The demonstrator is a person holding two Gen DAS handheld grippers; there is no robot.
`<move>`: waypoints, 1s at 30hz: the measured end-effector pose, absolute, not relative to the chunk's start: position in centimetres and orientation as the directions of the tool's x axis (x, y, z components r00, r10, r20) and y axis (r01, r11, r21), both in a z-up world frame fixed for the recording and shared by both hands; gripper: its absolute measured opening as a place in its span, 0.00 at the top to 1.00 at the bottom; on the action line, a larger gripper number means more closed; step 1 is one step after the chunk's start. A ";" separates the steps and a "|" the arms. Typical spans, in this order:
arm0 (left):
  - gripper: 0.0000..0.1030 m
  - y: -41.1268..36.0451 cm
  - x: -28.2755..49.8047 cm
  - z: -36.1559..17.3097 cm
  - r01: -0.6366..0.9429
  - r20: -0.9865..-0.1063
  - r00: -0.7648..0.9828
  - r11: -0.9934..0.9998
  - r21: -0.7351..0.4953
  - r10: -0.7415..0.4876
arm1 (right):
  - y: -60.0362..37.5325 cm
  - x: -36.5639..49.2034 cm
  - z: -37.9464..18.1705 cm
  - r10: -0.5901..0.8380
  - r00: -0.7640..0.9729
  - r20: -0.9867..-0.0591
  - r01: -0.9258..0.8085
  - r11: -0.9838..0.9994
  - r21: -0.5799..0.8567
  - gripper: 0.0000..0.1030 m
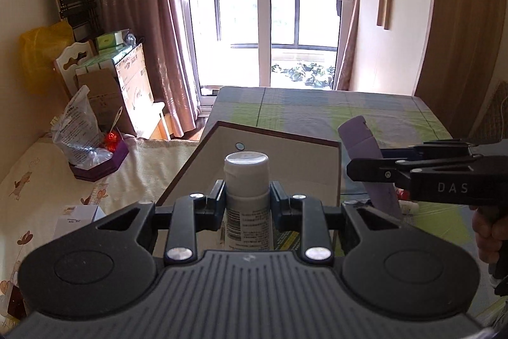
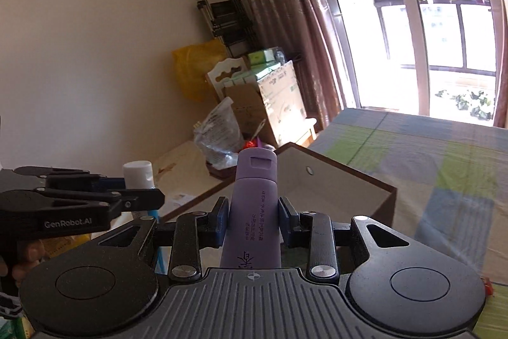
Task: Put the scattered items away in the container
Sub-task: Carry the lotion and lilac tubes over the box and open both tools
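Box point(image 1: 285, 145), brown-rimmed and open, sits on the checked bed point(image 1: 317, 107). Above its near edge the left gripper point(image 1: 247, 199) clamps a white bottle point(image 1: 247, 177) upright. Beside it, the right gripper point(image 2: 253, 218) grips a purple tube point(image 2: 254, 212), cap forward, near the box.

White bottle point(image 1: 247, 180) glossy plastic; purple tube point(image 2: 252, 212) matt plastic; box point(image 1: 285, 154) smooth card; bedsheet point(image 1: 317, 107) woven cloth.
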State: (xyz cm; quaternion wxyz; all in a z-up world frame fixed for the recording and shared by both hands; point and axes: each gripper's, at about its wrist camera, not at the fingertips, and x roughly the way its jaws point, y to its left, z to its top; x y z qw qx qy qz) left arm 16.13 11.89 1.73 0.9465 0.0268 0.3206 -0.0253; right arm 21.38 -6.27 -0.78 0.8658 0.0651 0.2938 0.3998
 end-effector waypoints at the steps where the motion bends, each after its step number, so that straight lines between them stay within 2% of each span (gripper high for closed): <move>1: 0.77 12.4 16.3 1.5 0.064 -0.613 0.789 0.997 0.032 -0.031 | -5.5 21.6 -1.0 0.737 0.495 -0.461 -0.657 0.664 0.356 0.66; 9: 0.77 14.8 17.6 -1.8 0.061 -0.673 0.739 0.997 0.045 -0.015 | -1.0 22.7 -4.4 0.725 0.403 -0.558 -0.642 0.659 0.392 0.66; 18: 0.77 16.1 18.0 -3.8 0.056 -0.699 0.716 0.997 0.044 -0.009 | 0.3 22.6 -7.7 0.676 0.357 -0.645 -0.632 0.683 0.366 0.66; 30: 0.77 15.9 19.1 -5.4 0.087 -0.728 0.684 0.996 0.010 -0.053 | 1.3 22.9 -9.4 0.629 0.301 -0.717 -0.687 0.664 0.295 0.65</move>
